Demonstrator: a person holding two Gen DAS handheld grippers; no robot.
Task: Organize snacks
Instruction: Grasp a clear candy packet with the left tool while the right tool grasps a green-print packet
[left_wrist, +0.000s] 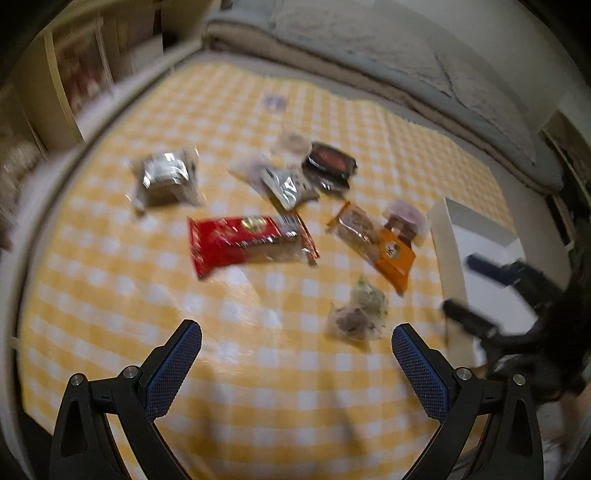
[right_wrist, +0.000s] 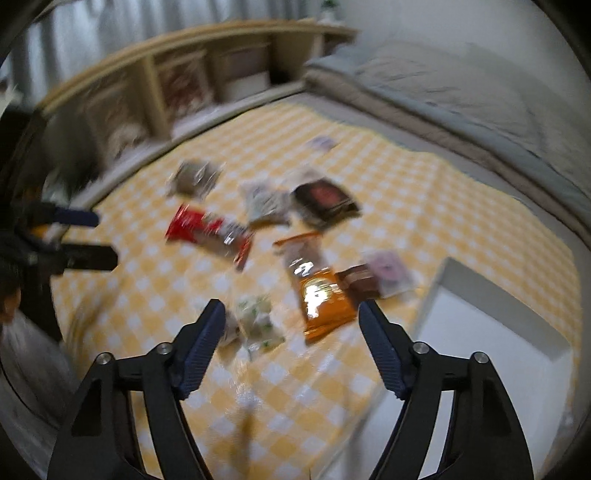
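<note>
Several snack packs lie on a yellow checked cloth (left_wrist: 258, 369). A red pack (left_wrist: 247, 240) is in the middle, a silver pack (left_wrist: 166, 179) to its left, an orange pack (left_wrist: 380, 243) to its right and a dark pack (left_wrist: 330, 164) behind. A small clear bag (left_wrist: 358, 314) lies nearest. My left gripper (left_wrist: 295, 354) is open and empty above the cloth. My right gripper (right_wrist: 291, 339) is open and empty, above the clear bag (right_wrist: 255, 321) and the orange pack (right_wrist: 321, 299). A white box (right_wrist: 498, 332) sits at the right.
The white box (left_wrist: 454, 258) also shows in the left wrist view, with the right gripper (left_wrist: 480, 291) over it. A grey quilt (left_wrist: 406, 55) lies behind the cloth. A wooden shelf (right_wrist: 166, 74) stands at the back left. Both views are blurred.
</note>
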